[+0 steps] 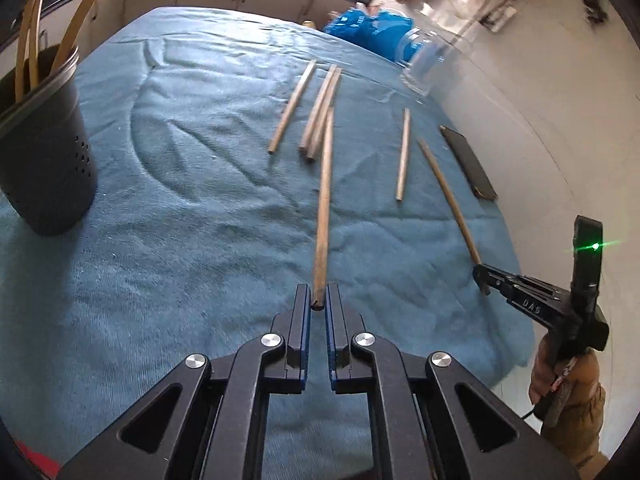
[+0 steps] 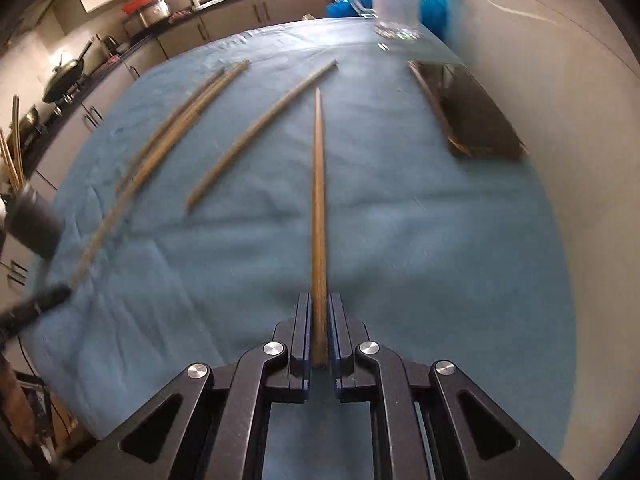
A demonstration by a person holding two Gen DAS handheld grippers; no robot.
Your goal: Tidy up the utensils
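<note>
My left gripper (image 1: 319, 298) is shut on the near end of a wooden chopstick (image 1: 324, 200) that points away over the blue cloth (image 1: 180, 208). My right gripper (image 2: 319, 312) is shut on another wooden chopstick (image 2: 318, 200), also pointing away. In the left wrist view the right gripper (image 1: 482, 280) shows at the right, holding its chopstick (image 1: 448, 196). Several loose chopsticks (image 1: 320, 112) lie on the cloth; they also show in the right wrist view (image 2: 256, 128). A dark perforated utensil holder (image 1: 44, 152) with chopsticks in it stands at the left.
A clear glass jug (image 1: 430, 60) stands at the far right edge; it also shows in the right wrist view (image 2: 394, 0). A dark phone (image 1: 468, 162) lies near the right edge. Blue bags (image 1: 372, 28) sit behind the table. A white wall runs along the right.
</note>
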